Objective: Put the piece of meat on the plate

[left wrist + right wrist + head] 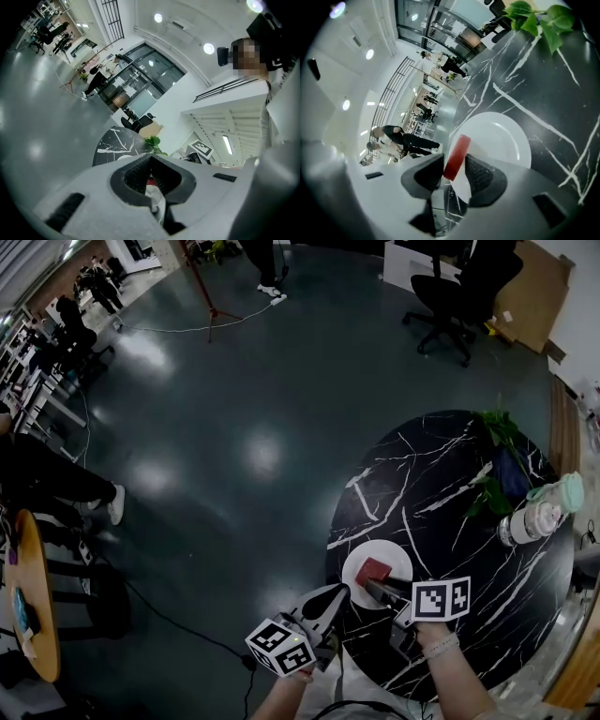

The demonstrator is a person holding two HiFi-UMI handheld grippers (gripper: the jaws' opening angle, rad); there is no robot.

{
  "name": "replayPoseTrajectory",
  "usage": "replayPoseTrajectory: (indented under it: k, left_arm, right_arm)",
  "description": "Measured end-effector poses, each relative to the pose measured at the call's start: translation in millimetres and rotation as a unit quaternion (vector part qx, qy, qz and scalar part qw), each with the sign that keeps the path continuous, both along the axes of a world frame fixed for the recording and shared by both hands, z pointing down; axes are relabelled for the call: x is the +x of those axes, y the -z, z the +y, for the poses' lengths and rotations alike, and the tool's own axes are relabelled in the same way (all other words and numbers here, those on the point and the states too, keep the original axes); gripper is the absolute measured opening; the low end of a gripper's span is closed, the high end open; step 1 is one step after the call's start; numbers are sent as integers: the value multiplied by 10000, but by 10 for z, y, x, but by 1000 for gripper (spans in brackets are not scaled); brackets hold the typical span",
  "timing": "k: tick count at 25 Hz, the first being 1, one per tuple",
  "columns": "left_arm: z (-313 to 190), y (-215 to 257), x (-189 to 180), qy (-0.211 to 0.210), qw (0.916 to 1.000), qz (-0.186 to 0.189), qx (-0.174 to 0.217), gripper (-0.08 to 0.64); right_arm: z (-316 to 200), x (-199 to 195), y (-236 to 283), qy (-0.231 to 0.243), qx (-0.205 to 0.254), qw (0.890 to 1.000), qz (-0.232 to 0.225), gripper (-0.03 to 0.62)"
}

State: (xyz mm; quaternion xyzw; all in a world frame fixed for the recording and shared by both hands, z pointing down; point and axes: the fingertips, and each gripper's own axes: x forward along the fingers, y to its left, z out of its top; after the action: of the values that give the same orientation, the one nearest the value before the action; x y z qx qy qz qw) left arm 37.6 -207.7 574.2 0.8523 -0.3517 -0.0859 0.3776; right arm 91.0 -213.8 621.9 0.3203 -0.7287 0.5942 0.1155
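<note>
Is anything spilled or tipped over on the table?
Nothing is spilled. Only the piece of meat looks odd: it stands on edge over the plate, between the right gripper's opening jaws.

Dim, fisheye-warped frames with dark vignetted corners.

Glossy plate (pixel 506 133) (polished marble-look table (pixel 441 486))
</note>
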Motion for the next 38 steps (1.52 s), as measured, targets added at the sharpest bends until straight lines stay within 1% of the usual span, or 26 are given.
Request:
replayPoseTrajectory:
  k: [2,5,8,12,14,17,20,24,30,34,35,37,38]
  left_arm:
    - [0,14,8,-15,10000,26,9,8]
    - [-1,40,16,-37,10000,81,9,8]
    - [2,56,13,-44,9999,119,10,8]
    - [13,61,-9,-16,9999,159,12,8]
    - [17,68,-2,-16,9998,187,17,8]
    - [33,68,24,-47,9998,217,17,8]
    - [47,69,35,-66,9997,222,14,8]
    - [60,92,34,-58,9997,228,6,8]
    - [72,95,34,-90,9997,233,21,8]
    - [89,96,62,-139,9996,248,20,8]
    - [94,99,67,-152,9996,252,22,8]
    - [103,108,76,-182,9995,260,29,8]
    - [107,114,80,-200,9994,263,31,8]
  right_arm:
    - [19,-14,4,203,124,9995,226,153]
    - [25,-33,45,398,265,9980,414,223]
    - [7,-8,114,548,488,9949,696,246]
    - [-10,85,172,605,806,9884,1137,270]
    - [-2,97,193,656,914,9863,1205,273]
    - [-9,107,238,607,1074,9847,1227,278]
    - [-26,103,295,572,1237,9828,1243,278]
    - [-7,80,347,588,1333,9821,1196,278]
    - [67,18,434,647,1638,9795,980,276]
    - [139,24,487,567,1859,9770,879,271]
    - [151,37,499,530,1909,9760,900,253]
    - [159,71,531,429,2014,9737,971,160]
    - [160,85,550,372,2052,9730,985,130]
